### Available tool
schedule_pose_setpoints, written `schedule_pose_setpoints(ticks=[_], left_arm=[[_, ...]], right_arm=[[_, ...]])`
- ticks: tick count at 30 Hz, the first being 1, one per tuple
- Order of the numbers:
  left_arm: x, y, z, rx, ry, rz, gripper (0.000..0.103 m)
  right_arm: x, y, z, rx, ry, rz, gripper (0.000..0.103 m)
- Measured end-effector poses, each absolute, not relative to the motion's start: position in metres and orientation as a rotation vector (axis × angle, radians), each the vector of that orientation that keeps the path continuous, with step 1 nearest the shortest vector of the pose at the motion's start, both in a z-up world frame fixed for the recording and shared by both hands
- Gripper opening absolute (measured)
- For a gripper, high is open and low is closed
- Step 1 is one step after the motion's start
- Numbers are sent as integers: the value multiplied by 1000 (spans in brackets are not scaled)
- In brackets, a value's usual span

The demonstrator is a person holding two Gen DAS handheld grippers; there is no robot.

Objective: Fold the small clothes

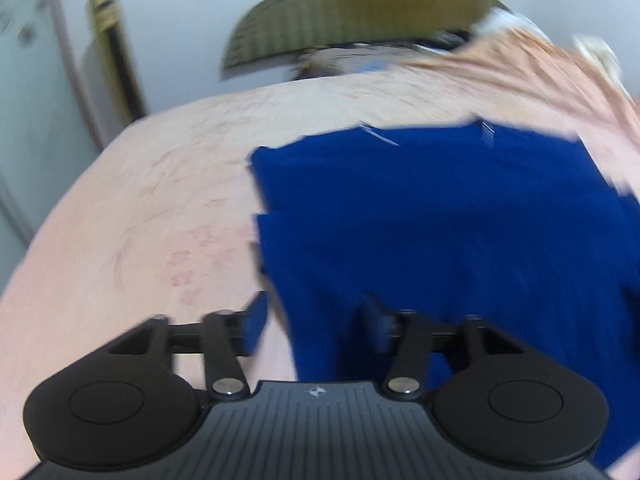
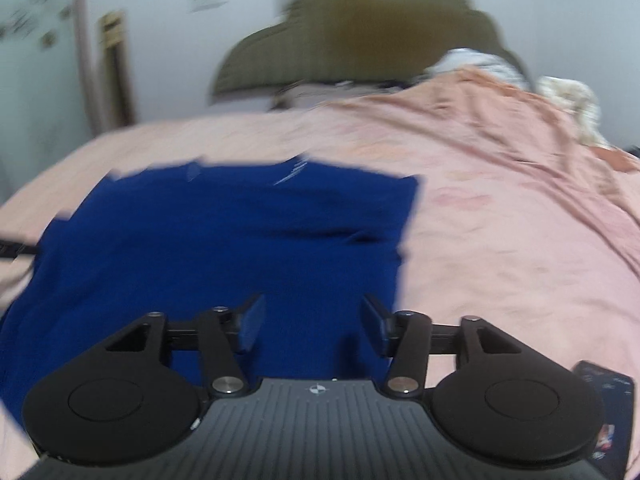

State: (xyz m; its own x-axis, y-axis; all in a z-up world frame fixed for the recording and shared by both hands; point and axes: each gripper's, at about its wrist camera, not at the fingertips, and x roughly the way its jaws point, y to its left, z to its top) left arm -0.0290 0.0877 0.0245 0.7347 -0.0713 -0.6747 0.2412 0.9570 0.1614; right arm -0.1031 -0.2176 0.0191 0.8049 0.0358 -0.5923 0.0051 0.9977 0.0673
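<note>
left tool (image 1: 314, 328): my jaws spread, straddling shirt's (image 1: 440, 220) left edge
right tool (image 2: 314, 326): spread, over its right edge
bed (image 2: 500, 220): bare sheet rightward; phone (image 2: 608, 412) near

Both views are softly and evenly lit, with no glare and no clear light source. Motion blur is spread over nearly everything: the edges of the blue garment (image 1: 440, 216) are smeared, and the pink bedsheet (image 1: 132, 216) and the olive cushion (image 2: 360, 40) in the upper centre are rendered without detail. The black gripper bodies along the bottom are kept sharp. A faint shadow is cast below the fingers (image 2: 252, 326). Strong fisheye bending is seen at the edges, and the corners are darkened by vignetting.
</note>
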Motion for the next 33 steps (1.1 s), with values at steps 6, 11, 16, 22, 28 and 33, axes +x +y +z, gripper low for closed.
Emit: schedule_pose_setpoints(ticks=[6, 11, 16, 22, 28, 33], left_arm=[[-74, 94, 3, 461, 765, -256, 61], [-91, 112, 24, 406, 747, -262, 61], [-97, 116, 29, 372, 727, -231, 61], [-92, 119, 29, 320, 732, -139, 61], [-104, 110, 35, 328, 711, -218, 64], [-107, 93, 24, 343, 737, -277, 64]], right_arm=[[-124, -188, -2, -222, 823, 70, 77], [-156, -197, 19, -236, 761, -1, 79], [-190, -190, 35, -241, 640, 63, 69], [-211, -166, 13, -378, 657, 164, 50], [-221, -146, 6, -435, 644, 217, 50], [-218, -132, -4, -509, 617, 196, 49]])
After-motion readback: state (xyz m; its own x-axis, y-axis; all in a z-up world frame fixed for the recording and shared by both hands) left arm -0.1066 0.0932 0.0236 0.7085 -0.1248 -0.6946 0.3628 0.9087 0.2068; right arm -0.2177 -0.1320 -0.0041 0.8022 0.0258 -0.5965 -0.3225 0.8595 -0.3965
